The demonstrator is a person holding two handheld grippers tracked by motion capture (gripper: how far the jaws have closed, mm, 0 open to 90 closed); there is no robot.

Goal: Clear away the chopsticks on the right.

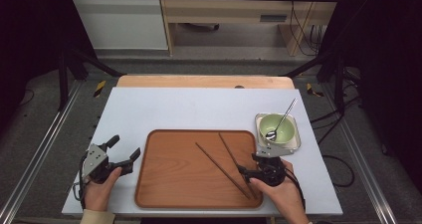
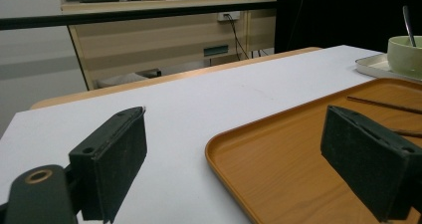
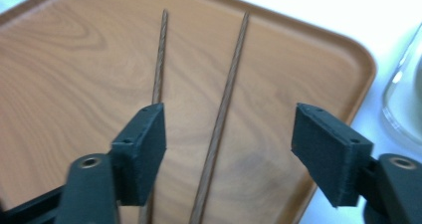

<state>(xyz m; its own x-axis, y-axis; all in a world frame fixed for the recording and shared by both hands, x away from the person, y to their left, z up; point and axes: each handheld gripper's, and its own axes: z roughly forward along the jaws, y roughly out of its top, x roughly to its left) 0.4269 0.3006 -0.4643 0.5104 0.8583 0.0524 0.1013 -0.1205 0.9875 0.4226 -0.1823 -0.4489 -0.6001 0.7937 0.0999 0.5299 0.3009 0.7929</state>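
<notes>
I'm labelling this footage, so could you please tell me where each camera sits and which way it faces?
High view: above the person's side, facing forward and down on the tray; both hands show.
Left gripper view: on the left gripper, low over the table, facing the tray edge; open jaws show.
Right gripper view: on the right gripper, facing down on the chopsticks.
All share the tray.

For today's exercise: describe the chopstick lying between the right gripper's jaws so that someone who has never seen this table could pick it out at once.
Start at the wooden tray in the middle of the white table. Two dark chopsticks lie on its right half, fanning apart toward the far edge. The one wanted is the right-hand chopstick, nearer the green bowl; it runs up between the open jaws of the right gripper, while its neighbour passes behind the left jaw.
</notes>
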